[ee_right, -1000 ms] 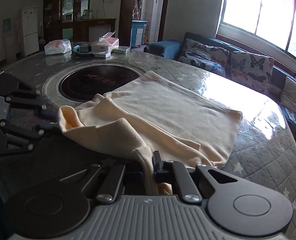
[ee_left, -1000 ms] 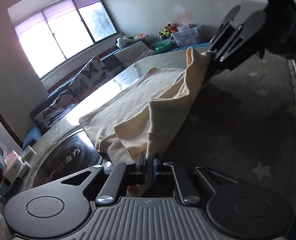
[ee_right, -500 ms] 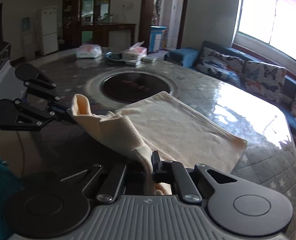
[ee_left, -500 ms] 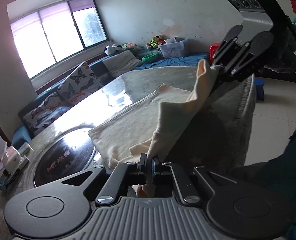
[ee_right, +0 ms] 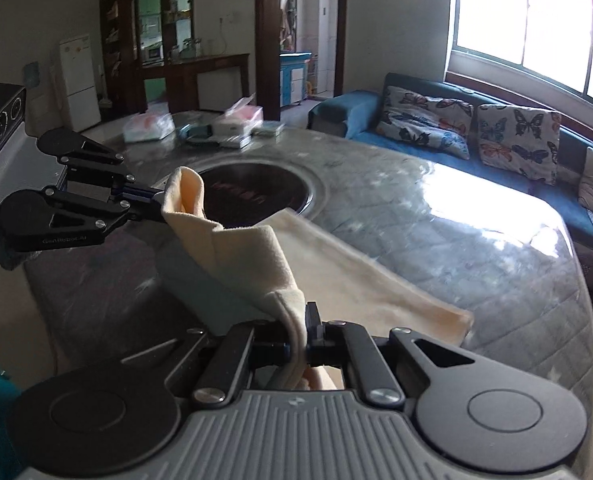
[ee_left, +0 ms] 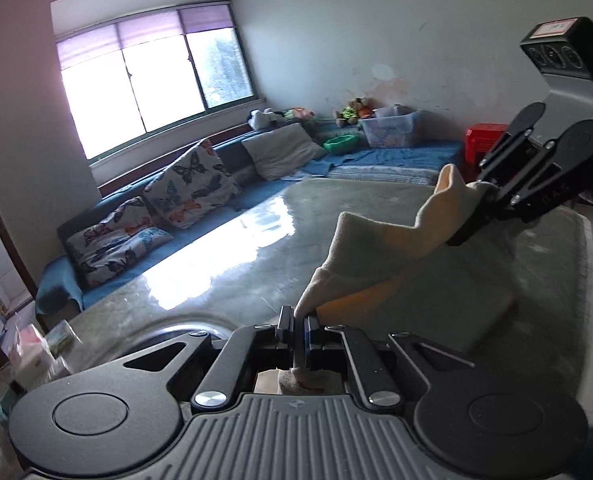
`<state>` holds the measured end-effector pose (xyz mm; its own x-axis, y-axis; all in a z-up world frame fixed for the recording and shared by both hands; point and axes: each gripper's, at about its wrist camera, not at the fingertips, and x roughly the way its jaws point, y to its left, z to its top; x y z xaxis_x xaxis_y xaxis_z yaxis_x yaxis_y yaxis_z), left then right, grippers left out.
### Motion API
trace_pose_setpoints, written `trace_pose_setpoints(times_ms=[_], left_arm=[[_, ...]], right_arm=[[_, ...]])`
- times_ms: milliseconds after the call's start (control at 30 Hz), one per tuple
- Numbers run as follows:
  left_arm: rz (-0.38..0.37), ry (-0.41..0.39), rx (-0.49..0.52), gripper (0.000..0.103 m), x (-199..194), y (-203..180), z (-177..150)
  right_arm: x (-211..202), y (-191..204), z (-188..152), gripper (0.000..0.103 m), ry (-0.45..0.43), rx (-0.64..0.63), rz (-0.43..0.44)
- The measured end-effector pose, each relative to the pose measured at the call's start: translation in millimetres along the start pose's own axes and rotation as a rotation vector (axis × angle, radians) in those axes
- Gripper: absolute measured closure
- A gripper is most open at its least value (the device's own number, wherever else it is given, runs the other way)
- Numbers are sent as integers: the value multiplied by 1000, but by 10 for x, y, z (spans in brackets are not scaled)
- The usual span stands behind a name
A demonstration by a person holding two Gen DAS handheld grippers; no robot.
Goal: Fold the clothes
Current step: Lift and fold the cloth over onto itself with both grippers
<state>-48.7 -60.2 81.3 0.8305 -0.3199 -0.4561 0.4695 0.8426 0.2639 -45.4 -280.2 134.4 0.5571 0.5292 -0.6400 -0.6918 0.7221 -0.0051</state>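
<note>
A cream cloth (ee_right: 328,276) is held up by one edge over the grey table (ee_right: 456,240); its far part still lies on the table. My left gripper (ee_left: 298,324) is shut on one corner of the cloth (ee_left: 380,256). My right gripper (ee_right: 302,332) is shut on the other corner. In the left wrist view the right gripper (ee_left: 476,208) shows at the right, pinching the cloth. In the right wrist view the left gripper (ee_right: 156,204) shows at the left, pinching it. The edge between them sags a little.
A round dark inset (ee_right: 256,192) lies in the table's middle. Tissue boxes and packets (ee_right: 236,120) stand at the far side. A blue sofa with butterfly cushions (ee_right: 476,128) runs under the window. The table's near edge (ee_left: 576,280) is close to both grippers.
Both grippers have lifted and pulled back toward the table's near edge with the cloth. More of the cloth is off the table and it has slid toward me.
</note>
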Motion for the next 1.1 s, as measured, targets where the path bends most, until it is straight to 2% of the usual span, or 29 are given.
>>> trace_pose_setpoints(times_ms=[100, 233, 333, 367, 433, 467, 500, 533, 567, 600, 667, 733, 800, 967, 1100], left_arm=[[45, 38, -20, 98, 478, 51, 73], [99, 103, -54, 94, 1064, 79, 21], [109, 158, -109, 90, 1249, 134, -70], [107, 161, -133, 89, 1251, 162, -95], [119, 138, -151, 77, 1105, 161, -104], [125, 126, -160, 75, 1032, 161, -109], [125, 113, -166, 71, 949, 154, -117], [123, 113, -173, 70, 885, 162, -136], [121, 112, -181, 70, 821, 170, -156], [119, 122, -190, 70, 777, 167, -183], [116, 141, -209, 70, 690, 161, -239], [104, 154, -213, 70, 631, 137, -307], [112, 178, -234, 70, 604, 139, -380], [75, 207, -319, 71, 565, 143, -467], [48, 223, -298, 76, 499, 52, -527]], right_arm=[[308, -279, 158, 97, 12, 30, -33], [812, -634, 175, 95, 41, 143, -80], [1046, -781, 84, 93, 67, 213, -113], [1064, -794, 34, 87, 64, 218, -129], [1066, -787, -60, 82, 47, 215, -161], [1020, -754, -87, 76, 24, 206, -186], [968, -724, -108, 64, -2, 201, -216], [909, -704, -129, 56, -31, 197, -243], [845, -688, -151, 42, -61, 194, -270], [784, -669, -173, 40, -91, 186, -309], [708, -654, -193, 40, -113, 175, -357], [655, -651, -217, 41, -117, 194, -361], [622, -599, -256, 43, -112, 202, -308], [678, -342, -441, 46, -63, 171, -229], [777, -204, -583, 46, -20, 175, -214]])
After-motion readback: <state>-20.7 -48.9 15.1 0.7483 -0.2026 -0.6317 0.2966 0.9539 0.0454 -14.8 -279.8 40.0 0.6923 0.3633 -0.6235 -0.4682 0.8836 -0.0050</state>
